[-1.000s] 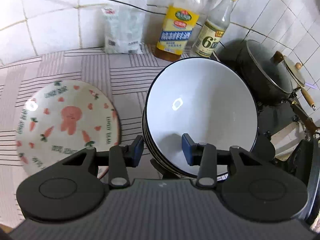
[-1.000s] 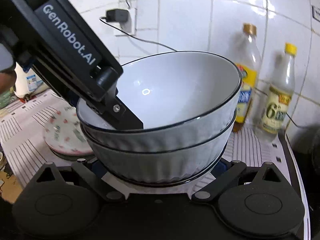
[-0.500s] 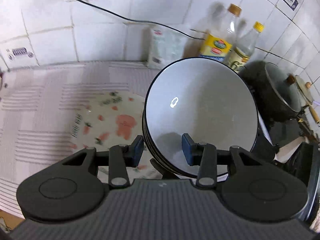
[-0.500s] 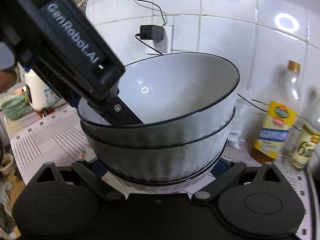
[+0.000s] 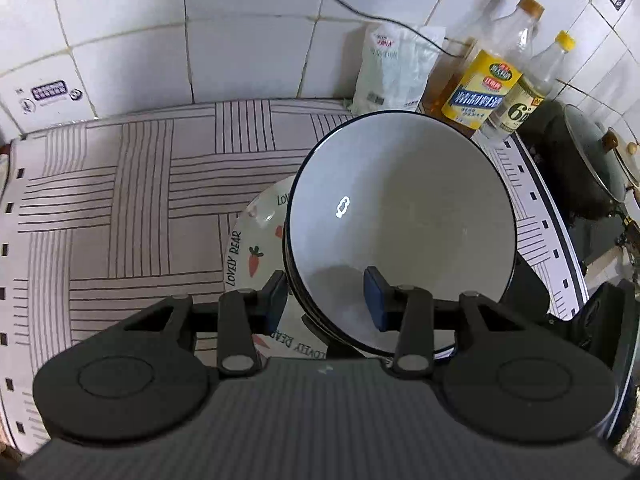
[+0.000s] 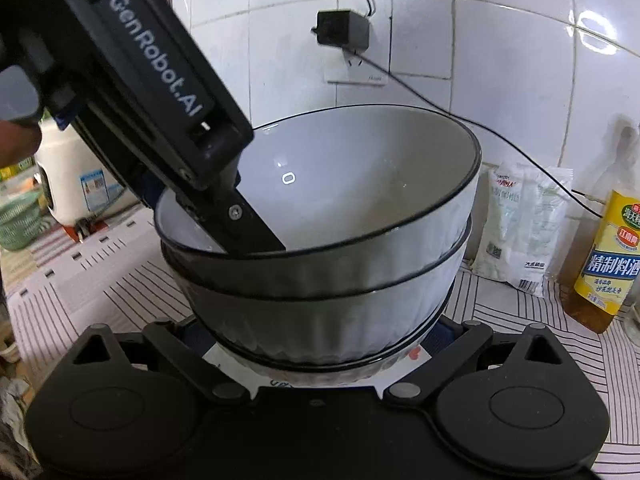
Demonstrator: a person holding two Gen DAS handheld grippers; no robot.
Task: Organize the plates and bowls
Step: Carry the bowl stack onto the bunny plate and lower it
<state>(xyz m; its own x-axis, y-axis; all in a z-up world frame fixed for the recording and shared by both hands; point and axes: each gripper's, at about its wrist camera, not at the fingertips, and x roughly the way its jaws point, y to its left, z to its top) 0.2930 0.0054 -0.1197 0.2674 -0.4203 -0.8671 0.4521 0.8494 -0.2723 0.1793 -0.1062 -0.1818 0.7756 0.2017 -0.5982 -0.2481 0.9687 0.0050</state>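
A stack of white bowls with dark rims (image 5: 400, 224) fills the middle of both views (image 6: 320, 264). My left gripper (image 5: 326, 298) is shut on the near rim of the stack, one finger inside the top bowl and one outside. My right gripper (image 6: 316, 336) is shut on the base of the stack; its fingertips are hidden under the bowls. A carrot-and-bear patterned plate (image 5: 252, 252) lies on the counter directly below the stack; a sliver of it shows under the bowls in the right wrist view (image 6: 416, 354).
A striped mat (image 5: 140, 208) covers the counter. A white bag (image 5: 392, 68) and two bottles (image 5: 484, 88) stand against the tiled wall. A dark pot with a lid (image 5: 584, 172) is at the right. A white jug (image 6: 72, 184) and a green basket (image 6: 16, 220) are at the left.
Both grippers have carried the bowl stack leftward over the patterned plate, which now lies mostly hidden beneath it. The grips have not changed.
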